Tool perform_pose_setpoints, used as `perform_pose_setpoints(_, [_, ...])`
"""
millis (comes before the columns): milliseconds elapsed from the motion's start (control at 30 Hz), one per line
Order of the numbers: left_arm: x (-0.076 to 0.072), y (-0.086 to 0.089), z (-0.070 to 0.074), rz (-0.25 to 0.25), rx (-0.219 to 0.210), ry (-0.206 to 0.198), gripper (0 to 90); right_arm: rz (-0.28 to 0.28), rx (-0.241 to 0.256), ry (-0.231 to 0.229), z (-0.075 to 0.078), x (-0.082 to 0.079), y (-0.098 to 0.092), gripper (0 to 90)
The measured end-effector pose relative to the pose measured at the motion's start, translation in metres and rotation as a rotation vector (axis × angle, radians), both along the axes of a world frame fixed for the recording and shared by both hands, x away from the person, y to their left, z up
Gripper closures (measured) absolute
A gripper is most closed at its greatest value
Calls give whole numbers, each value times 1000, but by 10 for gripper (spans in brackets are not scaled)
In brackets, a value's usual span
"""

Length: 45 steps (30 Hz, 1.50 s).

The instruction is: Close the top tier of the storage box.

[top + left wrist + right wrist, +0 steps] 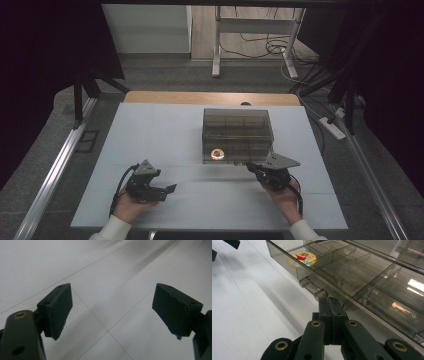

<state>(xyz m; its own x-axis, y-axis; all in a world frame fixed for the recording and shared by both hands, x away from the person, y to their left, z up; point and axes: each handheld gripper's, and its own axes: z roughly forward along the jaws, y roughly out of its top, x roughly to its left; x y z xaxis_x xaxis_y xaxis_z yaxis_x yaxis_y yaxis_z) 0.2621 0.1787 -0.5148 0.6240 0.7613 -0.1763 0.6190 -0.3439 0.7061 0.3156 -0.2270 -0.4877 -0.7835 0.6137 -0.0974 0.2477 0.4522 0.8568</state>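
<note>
A smoke-tinted drawer box [237,134] is located directly ahead of the right gripper [248,164], whose jaws are pressed together, their tips at the clear bar handle [313,288] on the drawer front. A round cartoon sticker [302,258] is seen in the front compartment beyond and left of that gripper; the other compartments are seen unfilled. The left gripper [170,189] is held spread over the white table [150,135], well apart from the box.

The high view is dim, black at both sides, with the white table [165,135] as its brightest patch. In the left gripper view the far table blurs into streaks. Glare glints on the box [372,282] in the right gripper view.
</note>
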Motion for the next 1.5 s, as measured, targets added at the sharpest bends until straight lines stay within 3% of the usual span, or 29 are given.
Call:
perform_pose_setpoints(533, [0, 0, 1, -2, 3, -13, 170, -9, -5, -10, 1, 6, 0, 888])
perform_pose_setpoints(1500, [1, 0, -2, -13, 22, 6, 168, -23, -20, -27, 2, 21, 3, 887])
